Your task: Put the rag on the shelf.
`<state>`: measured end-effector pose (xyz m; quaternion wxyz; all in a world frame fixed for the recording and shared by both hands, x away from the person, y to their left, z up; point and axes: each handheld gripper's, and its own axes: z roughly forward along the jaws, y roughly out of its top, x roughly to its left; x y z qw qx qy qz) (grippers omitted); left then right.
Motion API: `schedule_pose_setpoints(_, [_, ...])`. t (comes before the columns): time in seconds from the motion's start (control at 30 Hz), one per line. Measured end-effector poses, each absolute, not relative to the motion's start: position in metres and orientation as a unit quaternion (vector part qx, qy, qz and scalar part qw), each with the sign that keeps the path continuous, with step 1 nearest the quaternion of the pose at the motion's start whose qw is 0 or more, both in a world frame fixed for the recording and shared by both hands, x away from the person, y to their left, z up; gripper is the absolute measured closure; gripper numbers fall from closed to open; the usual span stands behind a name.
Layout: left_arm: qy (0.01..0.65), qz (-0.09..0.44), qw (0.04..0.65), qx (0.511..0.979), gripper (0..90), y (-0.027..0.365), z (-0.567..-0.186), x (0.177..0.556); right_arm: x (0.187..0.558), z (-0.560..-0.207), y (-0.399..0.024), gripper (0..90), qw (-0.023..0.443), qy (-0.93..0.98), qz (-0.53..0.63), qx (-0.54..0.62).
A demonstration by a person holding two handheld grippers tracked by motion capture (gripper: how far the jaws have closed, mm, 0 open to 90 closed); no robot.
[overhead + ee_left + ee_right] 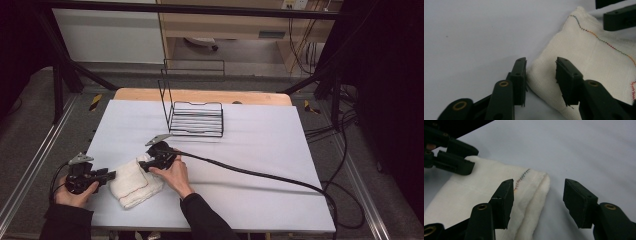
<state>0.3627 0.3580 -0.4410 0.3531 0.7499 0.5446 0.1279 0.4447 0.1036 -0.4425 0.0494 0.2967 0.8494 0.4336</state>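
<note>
Step in hand: folding the cloth (136,181), judged from its doubled layers and a hand-held gripper at each of two edges. It looks like a change of grip between two folds.

Left hand-held gripper (541,72): jaws spread, set around the near corner of the cloth. A gap shows between pads and fabric on both sides, so nothing is pinched. It lies low at the cloth's left edge in the high view (107,175).

Right hand-held gripper (538,196): jaws spread wide, straddling the folded edge. The fabric lies between the jaws and partly under the left one, and the pads do not press on it. In the high view it sits at the cloth's far right corner (144,165).

Cloth, place: on the tabletop (260,150), near-left area, between the two hand-held grippers and well apart from the wire rack (196,118).

Cloth, appearance: cream-white woven fabric with a fine grid texture. It is folded into a thick, roughly rectangular pad with at least two layers showing at the rounded fold. A multicoloured stitched seam (599,38) runs across it. It looks soft and limp.

Next move, judged: both sets of jaws must close fully on their edges before any lift. A shallow bite may take the top layer alone and let the fold slip open.
</note>
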Motion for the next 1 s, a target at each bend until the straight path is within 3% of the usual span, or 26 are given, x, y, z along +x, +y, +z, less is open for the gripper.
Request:
schedule_pose_setpoints(0.23, [0.545,0.115,0.357,0.750,77.6,0.355,-0.441,0.365,0.466,-0.451,0.120,45.3,0.032,0.855,0.422,0.300])
schedule_pose_setpoints(0.43, [0.547,0.106,0.362,0.747,78.4,0.357,-0.443,0.366,0.467,-0.456,0.126,50.1,0.024,0.859,0.422,0.290])
schedule_pose_setpoints(0.5, [0.548,0.108,0.362,0.746,77.2,0.357,-0.444,0.366,0.466,-0.456,0.126,60.1,0.015,0.861,0.422,0.283])
schedule_pose_setpoints(0.53, [0.549,0.111,0.361,0.745,77.2,0.356,-0.444,0.366,0.466,-0.456,0.126,60.1,0.015,0.861,0.422,0.283])
schedule_pose_setpoints(0.57, [0.548,0.115,0.356,0.748,76.9,0.355,-0.443,0.365,0.464,-0.456,0.127,67.9,0.004,0.860,0.424,0.283])
schedule_pose_setpoints(0.73, [0.544,0.118,0.350,0.753,78.7,0.353,-0.442,0.366,0.465,-0.457,0.127,80.5,-0.030,0.857,0.426,0.288])
schedule_pose_setpoints(1.0, [0.536,0.133,0.376,0.744,82.2,0.355,-0.436,0.363,0.460,-0.444,0.122,83.0,-0.004,0.852,0.440,0.285])
